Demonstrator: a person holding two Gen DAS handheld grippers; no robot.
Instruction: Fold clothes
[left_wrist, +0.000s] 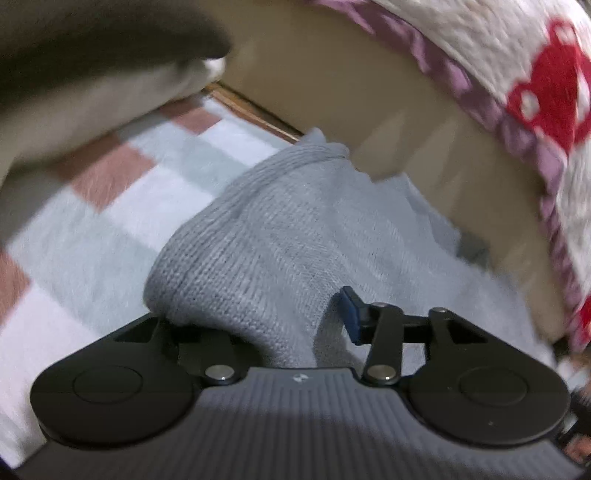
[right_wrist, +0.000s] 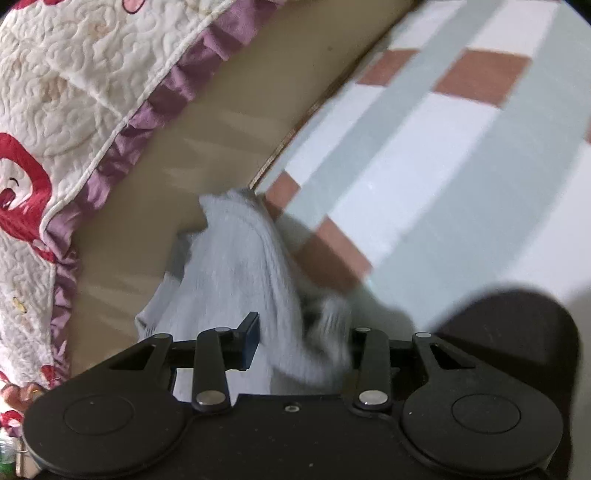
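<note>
Grey knit garment hung bunched between both grippers, off the checked blanket, long axis running forward. Left gripper and right gripper each pinched cloth, equally near.

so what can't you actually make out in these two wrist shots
- Left wrist view: the left gripper's left finger is buried under the grey knit garment.
- Right wrist view: the right gripper's right finger is covered by the same knit, which is motion-blurred.
- Both views: the garment's type and fold state; only a bunched part shows.
- Left wrist view: the dark blurred shape, top left, unidentifiable.
</note>
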